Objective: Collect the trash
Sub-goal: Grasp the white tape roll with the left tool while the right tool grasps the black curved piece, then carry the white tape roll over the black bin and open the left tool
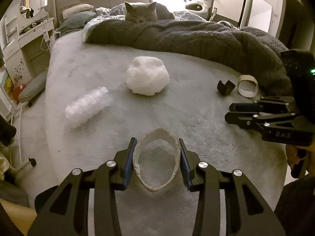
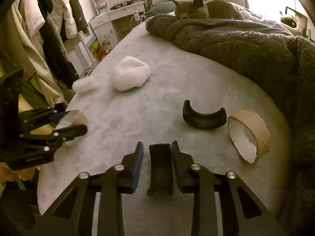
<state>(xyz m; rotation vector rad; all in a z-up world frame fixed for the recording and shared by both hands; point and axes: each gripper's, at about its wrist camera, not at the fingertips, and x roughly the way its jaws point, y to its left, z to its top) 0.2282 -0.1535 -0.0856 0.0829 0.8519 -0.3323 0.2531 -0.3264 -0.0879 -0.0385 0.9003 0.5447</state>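
My left gripper [image 1: 157,147] is shut on a squashed cardboard tape ring [image 1: 156,137], held just above the grey bed cover; it also shows in the right wrist view [image 2: 78,118]. My right gripper [image 2: 156,147] has a black curved plastic piece [image 2: 160,169] between its jaws, touching the right pad, with a gap at the left pad. A second black curved piece [image 2: 203,119] and another cardboard ring [image 2: 249,131] lie ahead of it. A white crumpled wad [image 1: 147,75] and a bubble-wrap roll [image 1: 86,106] lie on the bed.
A grey cat [image 1: 141,11] rests on a dark fleece blanket [image 1: 196,37] along the far side. A white dresser [image 1: 25,39] stands left of the bed, and clothes [image 2: 49,29] hang beside it.
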